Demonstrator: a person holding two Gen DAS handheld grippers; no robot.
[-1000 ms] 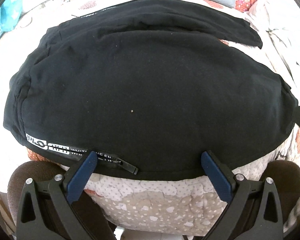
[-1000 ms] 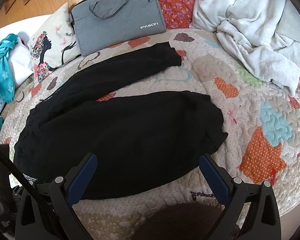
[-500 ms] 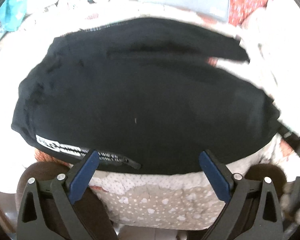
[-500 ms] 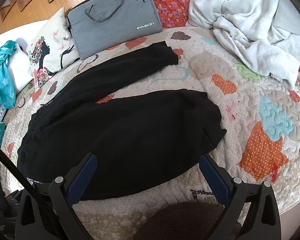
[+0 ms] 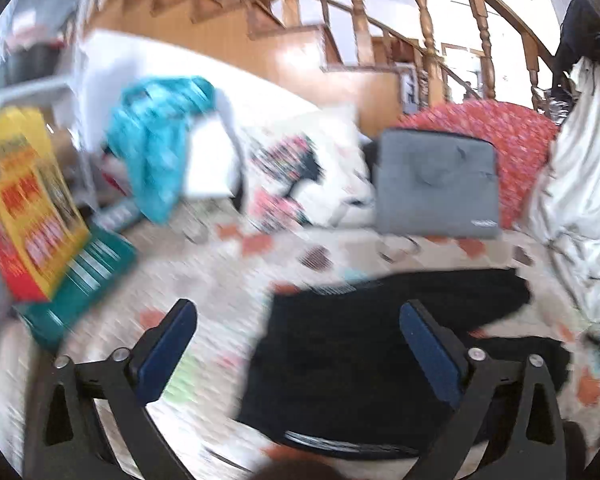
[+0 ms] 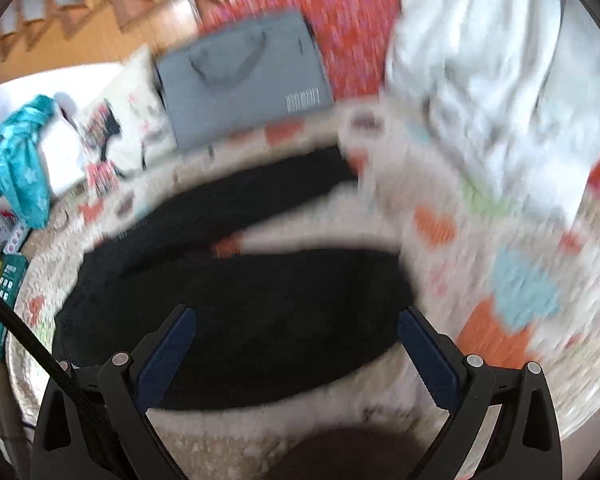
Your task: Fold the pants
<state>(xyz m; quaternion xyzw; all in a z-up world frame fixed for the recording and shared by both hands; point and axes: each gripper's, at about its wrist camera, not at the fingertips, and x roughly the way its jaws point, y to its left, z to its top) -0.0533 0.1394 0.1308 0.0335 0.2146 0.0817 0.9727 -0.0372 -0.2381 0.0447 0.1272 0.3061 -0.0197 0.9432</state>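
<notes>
Black pants (image 6: 236, 312) lie spread on the patterned quilt (image 6: 516, 280), one leg reaching back toward the grey bag and the other lying in front. In the left wrist view the pants (image 5: 360, 360) fill the lower right. My left gripper (image 5: 298, 352) is open and raised above the quilt, holding nothing. The right gripper (image 6: 296, 356) is open too, above the near pant leg, empty. Both views are blurred by motion.
A grey laptop bag (image 6: 240, 76) leans at the back with a printed pillow (image 6: 120, 128) beside it. White bedding (image 6: 492, 60) is heaped at the right. Teal cloth (image 5: 160, 136), a yellow-red box (image 5: 24, 208) and a wooden stair rail (image 5: 420, 20) are at left and behind.
The left gripper has lifted and swung up and left, from close over the pants to a view of the room. The right gripper has moved too, blurring its view; both stay open.
</notes>
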